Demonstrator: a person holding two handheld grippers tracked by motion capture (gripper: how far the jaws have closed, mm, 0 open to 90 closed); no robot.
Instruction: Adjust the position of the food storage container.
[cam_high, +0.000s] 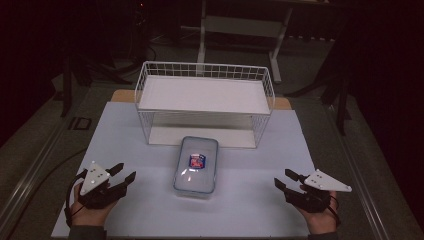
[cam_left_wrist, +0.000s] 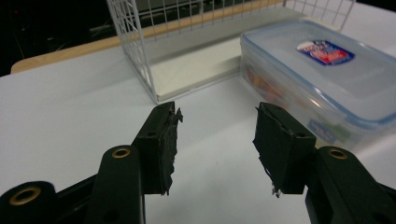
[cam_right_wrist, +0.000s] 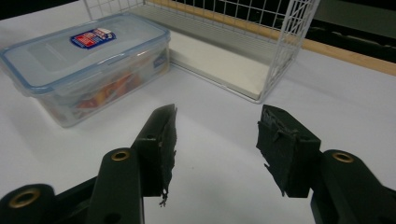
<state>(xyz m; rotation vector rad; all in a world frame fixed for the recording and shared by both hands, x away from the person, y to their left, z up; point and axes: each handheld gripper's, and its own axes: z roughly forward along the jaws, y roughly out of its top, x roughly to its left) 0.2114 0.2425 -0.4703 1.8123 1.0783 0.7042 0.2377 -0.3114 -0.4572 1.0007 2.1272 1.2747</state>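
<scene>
The room beyond the table (cam_high: 125, 145) is too dark to read — only the legs of some pale furniture stand out behind the wire rack (cam_high: 205, 102). The high view cuts both forearms off at its bottom edge. What lies inside the plastic box (cam_high: 196, 165) is hard to make out: through its clear wall the gripper views show only blurred orange and red shapes, and the print on the lid sticker (cam_high: 196, 161) is too small to read.

The box is a clear rectangular container with rounded corners, a blue-tinted rim and a closed lid bearing that red-and-blue sticker. It sits flat on the white table, just in front of the rack's open lower shelf, apart from it.

The rack is white wire with two pale shelves — one on top, one at the base.

The left gripper (cam_high: 121, 174) rests to the left of the box, well apart from it, jaws spread wide with nothing between them. The right gripper (cam_high: 285, 178) sits to the right of the box, also well apart, jaws likewise parted and empty. Their black pads (cam_left_wrist: 168, 140) look frayed at the edges.
</scene>
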